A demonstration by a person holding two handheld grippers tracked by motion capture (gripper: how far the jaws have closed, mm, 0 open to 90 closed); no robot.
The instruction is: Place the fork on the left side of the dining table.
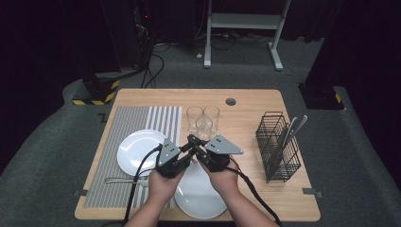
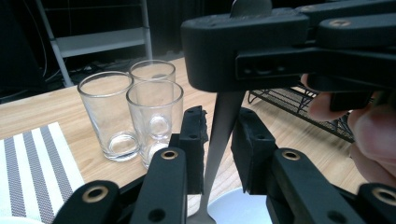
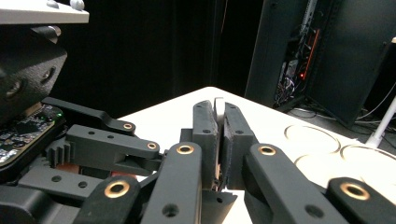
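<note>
Right hand-held gripper clamps a utensil handle between left hand-held gripper's jaws.

A wooden table stands on grey carpet in a dark room, a white-legged desk behind.

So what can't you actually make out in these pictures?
- Utensil, left gripper view: top hidden behind the right gripper, bottom cut by the frame edge, so its type is unclear.
- High view: the grippers' jaws hide the utensil.
- Rack, high view: cutlery too small to identify.
</note>
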